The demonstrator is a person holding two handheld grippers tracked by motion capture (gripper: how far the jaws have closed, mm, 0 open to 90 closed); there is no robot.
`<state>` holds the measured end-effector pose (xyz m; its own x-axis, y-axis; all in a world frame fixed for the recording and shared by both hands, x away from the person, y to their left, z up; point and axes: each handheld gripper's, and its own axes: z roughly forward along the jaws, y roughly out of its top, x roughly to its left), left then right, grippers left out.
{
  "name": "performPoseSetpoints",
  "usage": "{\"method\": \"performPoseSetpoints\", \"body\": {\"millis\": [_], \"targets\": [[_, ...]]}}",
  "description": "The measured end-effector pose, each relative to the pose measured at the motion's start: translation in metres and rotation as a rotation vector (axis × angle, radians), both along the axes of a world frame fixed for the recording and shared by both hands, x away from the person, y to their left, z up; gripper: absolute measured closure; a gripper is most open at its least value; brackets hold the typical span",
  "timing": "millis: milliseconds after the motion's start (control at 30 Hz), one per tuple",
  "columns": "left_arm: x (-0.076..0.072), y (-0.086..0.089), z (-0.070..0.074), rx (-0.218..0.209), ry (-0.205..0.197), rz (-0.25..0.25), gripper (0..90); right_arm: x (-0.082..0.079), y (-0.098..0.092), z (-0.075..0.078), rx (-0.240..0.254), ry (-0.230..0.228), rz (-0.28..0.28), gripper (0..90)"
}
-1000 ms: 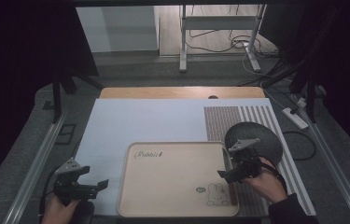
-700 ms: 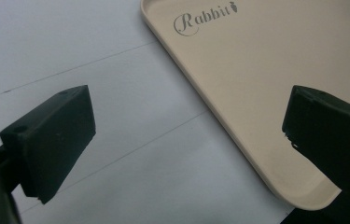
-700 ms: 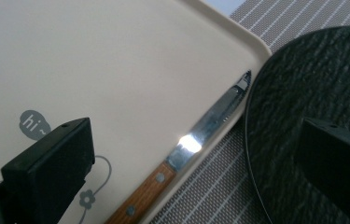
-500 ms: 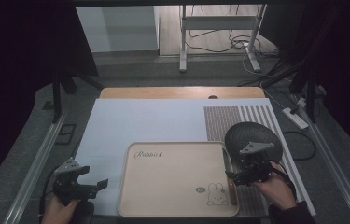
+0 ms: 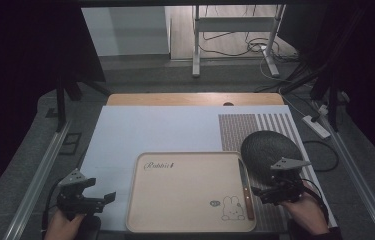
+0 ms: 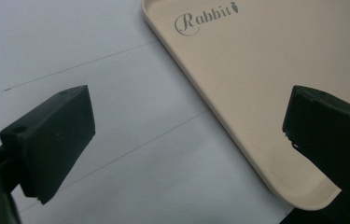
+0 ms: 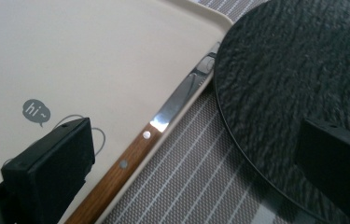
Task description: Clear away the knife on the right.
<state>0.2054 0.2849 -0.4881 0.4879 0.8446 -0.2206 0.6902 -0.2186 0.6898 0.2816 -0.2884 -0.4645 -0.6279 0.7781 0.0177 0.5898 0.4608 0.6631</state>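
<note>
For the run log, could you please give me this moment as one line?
left gripper: open, empty | right gripper: open, empty | knife: on tray, right edge | black plate: right of tray

This looks like a lab or recording room, not a home. The table [image 5: 125, 135] stands between bare metal rails [image 5: 35, 175] with dark curtains [image 5: 20, 75] around it. Loose cables [image 5: 235, 47] and a power strip [image 5: 316, 126] lie on the floor behind.

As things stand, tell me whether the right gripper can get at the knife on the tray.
Probably yes. The right gripper is open beside the knife, which lies along the tray's right edge with nothing between them.
</note>
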Motion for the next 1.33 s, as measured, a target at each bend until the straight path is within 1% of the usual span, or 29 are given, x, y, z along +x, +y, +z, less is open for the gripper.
{"method": "performPoseSetpoints", "body": {"millis": [400, 700, 867, 1200, 1333], "targets": [[0.0, 0.0, 0.0, 0.004, 0.001, -0.001, 2.5, -0.015, -0.021, 0.001, 0.03, -0.01, -0.065, 0.0], [0.0, 0.0, 0.0, 0.001, 0.003, 0.004, 2.4, -0.024, -0.03, 0.004, 0.048, -0.027, -0.1, 0.0], [0.0, 0.0, 0.0, 0.001, 0.003, 0.004, 2.4, -0.028, -0.034, 0.005, 0.047, -0.029, -0.11, 0.0], [0.0, 0.001, 0.0, -0.001, 0.003, 0.004, 2.4, -0.035, -0.039, 0.006, 0.023, -0.027, -0.123, 0.0], [0.001, 0.0, 0.0, -0.005, 0.005, 0.006, 2.4, -0.036, -0.042, 0.005, 0.023, -0.023, -0.13, 0.0]]}}
